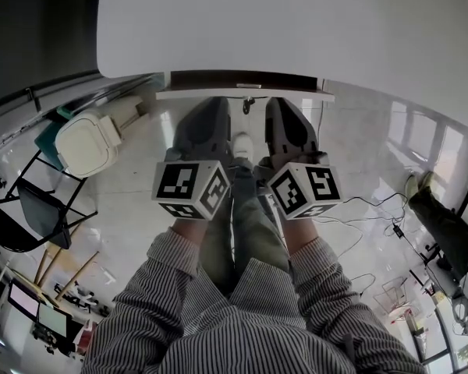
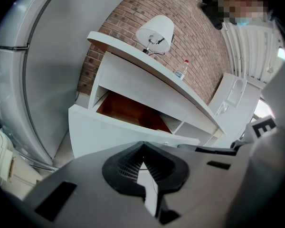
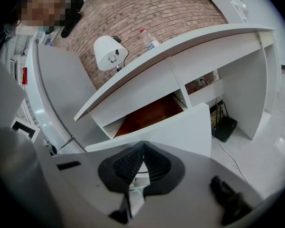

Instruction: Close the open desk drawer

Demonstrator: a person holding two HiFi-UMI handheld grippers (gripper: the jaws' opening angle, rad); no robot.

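The white desk (image 1: 296,29) has its drawer (image 1: 246,94) pulled out toward me, and the white front panel (image 2: 109,134) and reddish-brown inside (image 2: 130,112) show. My left gripper (image 1: 208,114) and right gripper (image 1: 286,115) sit side by side just short of the drawer front, both pointing at it. In the left gripper view the left gripper (image 2: 142,151) is shut with nothing in it. The right gripper (image 3: 141,151) is likewise shut and empty, facing the drawer front (image 3: 175,127). I cannot tell whether either touches the panel.
A white lamp (image 2: 156,31) and a clear bottle (image 2: 180,71) stand on the desk against a brick wall. A black box (image 3: 225,127) with cables sits under the desk. A white bin (image 1: 86,142) and a black folding chair (image 1: 31,209) stand to my left, and cables (image 1: 366,209) run to the right.
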